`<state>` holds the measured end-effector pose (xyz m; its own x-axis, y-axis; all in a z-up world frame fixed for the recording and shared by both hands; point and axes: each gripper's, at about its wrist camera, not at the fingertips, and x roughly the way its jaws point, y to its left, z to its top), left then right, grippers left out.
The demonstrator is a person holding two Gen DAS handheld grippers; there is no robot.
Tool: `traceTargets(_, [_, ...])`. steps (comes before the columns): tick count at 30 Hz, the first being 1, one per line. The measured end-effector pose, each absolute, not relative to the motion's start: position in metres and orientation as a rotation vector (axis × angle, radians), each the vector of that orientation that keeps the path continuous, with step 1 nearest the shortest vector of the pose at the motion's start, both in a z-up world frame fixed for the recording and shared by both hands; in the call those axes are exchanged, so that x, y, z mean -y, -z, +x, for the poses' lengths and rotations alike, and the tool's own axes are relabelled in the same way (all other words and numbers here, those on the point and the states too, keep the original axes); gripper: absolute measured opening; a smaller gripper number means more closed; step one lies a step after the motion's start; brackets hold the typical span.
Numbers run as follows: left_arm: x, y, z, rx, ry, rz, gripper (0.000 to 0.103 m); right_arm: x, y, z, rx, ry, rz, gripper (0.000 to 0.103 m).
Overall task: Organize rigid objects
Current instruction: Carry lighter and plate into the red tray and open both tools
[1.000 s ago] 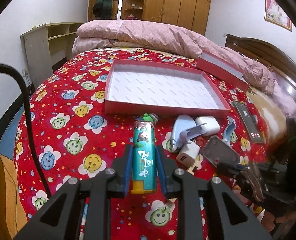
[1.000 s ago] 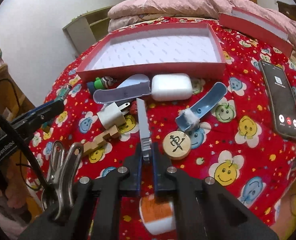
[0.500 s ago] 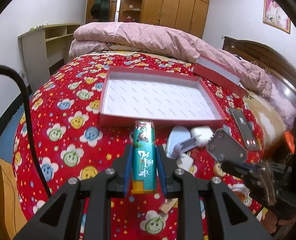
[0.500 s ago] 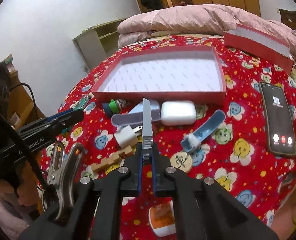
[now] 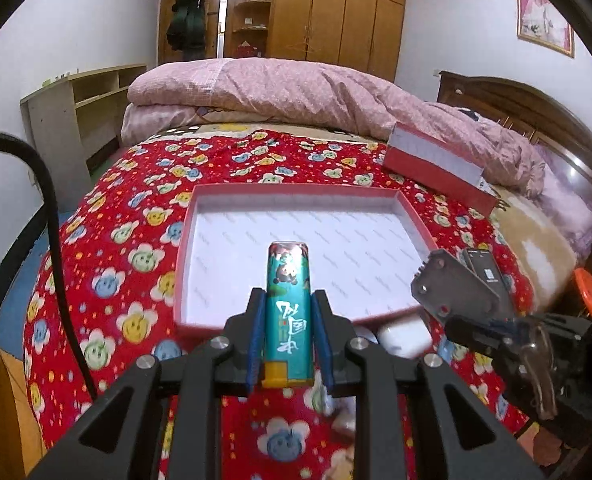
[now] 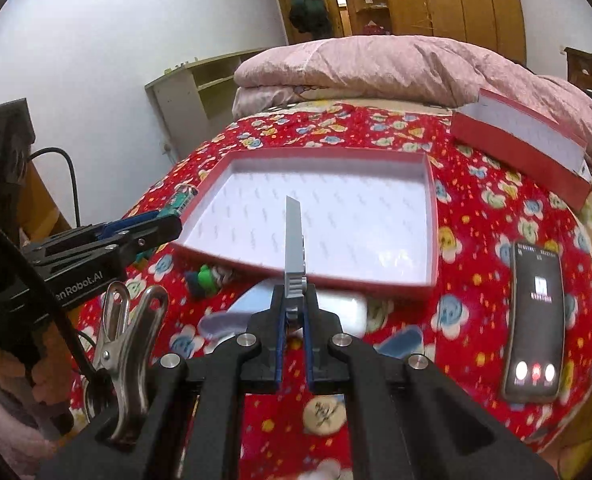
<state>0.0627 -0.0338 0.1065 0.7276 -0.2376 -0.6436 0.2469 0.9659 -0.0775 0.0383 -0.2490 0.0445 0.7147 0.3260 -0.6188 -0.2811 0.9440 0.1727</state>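
Now both your hands have lifted clear of the clutter. Your left gripper (image 5: 288, 340) clenches the teal lighter (image 5: 289, 316), and your right gripper (image 6: 293, 320) pinches what looks like a grey blade (image 6: 294, 248). Both items now hang over the near edge of the empty red box (image 5: 411, 216), so dropping them in comes next.

My left tool (image 5: 288, 344) was black with blue pads and gripped a teal lighter (image 5: 289, 312) printed with white characters and a cartoon figure, its base yellow. My right tool (image 6: 294, 330), black too, pinched a plain grey plate (image 6: 294, 248). The box (image 6: 429, 240) was red outside and white with faint grey marks inside. The bedspread (image 5: 108, 240) was red, strewn with yellow, blue and green smiling flowers.
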Motion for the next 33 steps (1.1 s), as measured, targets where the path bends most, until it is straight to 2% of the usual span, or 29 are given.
traceTargets(18, [0.049, -0.065, 0.150, -0.808, 0.211, 0.069, 0.024, 0.262, -0.023, 0.124, -0.780, -0.333, 0.113, 0.008])
traceTargets(33, [0.054, -0.043, 0.180, -0.837, 0.191, 0.088, 0.024, 0.268, 0.002, 0.155, -0.845, -0.316, 0.164, 0.008])
